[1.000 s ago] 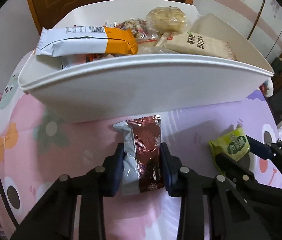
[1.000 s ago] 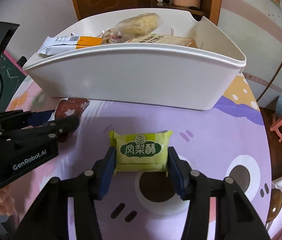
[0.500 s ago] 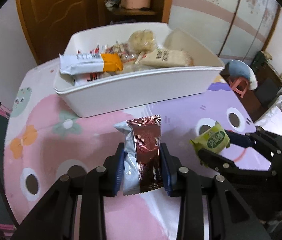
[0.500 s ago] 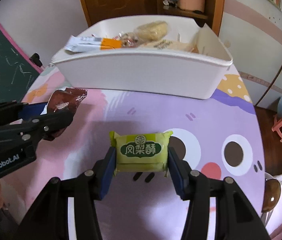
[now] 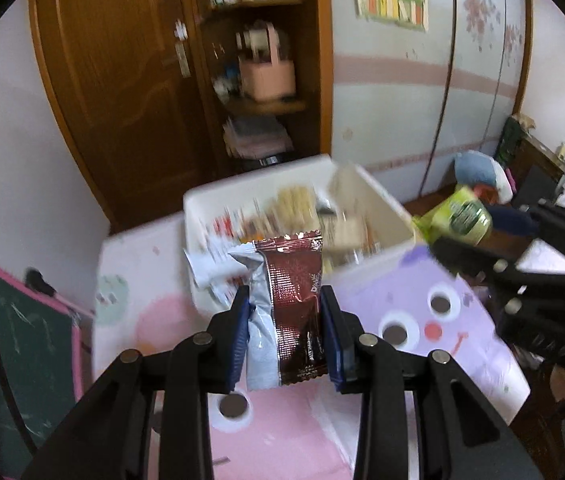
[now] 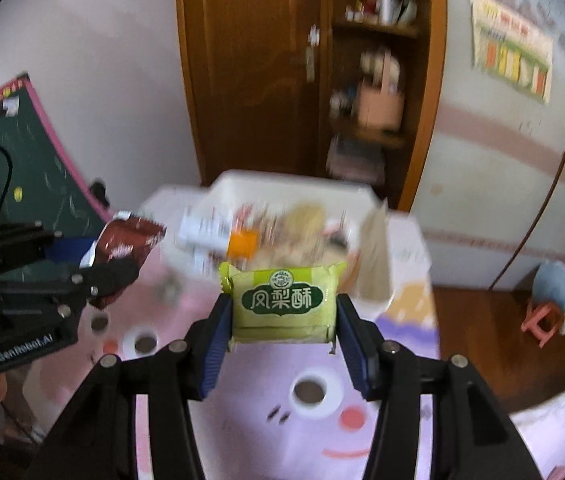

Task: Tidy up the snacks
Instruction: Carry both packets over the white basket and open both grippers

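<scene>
1. A dark red snack packet (image 5: 294, 312) is clamped upright in the left gripper (image 5: 288, 334) at lower centre.
2. A green pineapple-cake packet (image 6: 282, 302) is pinched by the right gripper (image 6: 282, 330) at centre.
3. Both should be carried over the white bin (image 5: 366, 196), then released low inside.
4. The bin is already crowded with blurred snack packs, including an orange-ended wrapper (image 6: 242, 242).
</scene>
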Tool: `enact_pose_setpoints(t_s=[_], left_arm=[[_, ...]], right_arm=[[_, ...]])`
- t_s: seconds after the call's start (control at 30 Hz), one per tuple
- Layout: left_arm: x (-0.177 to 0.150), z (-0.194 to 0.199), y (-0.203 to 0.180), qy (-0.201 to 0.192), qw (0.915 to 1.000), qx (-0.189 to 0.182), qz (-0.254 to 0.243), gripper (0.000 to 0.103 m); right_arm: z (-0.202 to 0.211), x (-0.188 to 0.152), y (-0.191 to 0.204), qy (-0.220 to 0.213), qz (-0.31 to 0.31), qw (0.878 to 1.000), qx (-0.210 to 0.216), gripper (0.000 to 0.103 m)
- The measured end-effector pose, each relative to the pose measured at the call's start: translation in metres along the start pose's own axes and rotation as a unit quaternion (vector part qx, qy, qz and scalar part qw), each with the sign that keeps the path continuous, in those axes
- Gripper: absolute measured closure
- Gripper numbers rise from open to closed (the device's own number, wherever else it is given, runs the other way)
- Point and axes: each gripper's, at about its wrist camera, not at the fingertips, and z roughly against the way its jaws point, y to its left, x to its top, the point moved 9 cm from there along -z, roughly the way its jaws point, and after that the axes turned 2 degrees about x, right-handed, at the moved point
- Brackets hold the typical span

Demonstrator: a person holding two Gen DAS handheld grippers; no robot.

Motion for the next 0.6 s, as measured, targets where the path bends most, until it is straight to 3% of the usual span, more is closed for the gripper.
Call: enact_pose_setpoints(t_s=[0.27, 0.47, 0.6], left_arm=[[0.091, 0.024, 0.025, -0.064, 0.997, 0.044, 0.0, 0.071], [0.139, 0.01, 0.041, -0.085, 0.9949, 0.051, 0.02, 0.071], [0.158, -0.005, 0.045, -0.096, 0.994, 0.047, 0.026, 0.071]], right_arm=[[0.036, 0.11, -0.032, -0.095, -0.009, 0.995, -0.037, 0.051], [0.024, 0.152, -0.046, -0.117, -0.017, 0.991, -0.057, 0.051], [0.006, 0.162, -0.05, -0.114, -0.017, 0.991, -0.065, 0.051]])
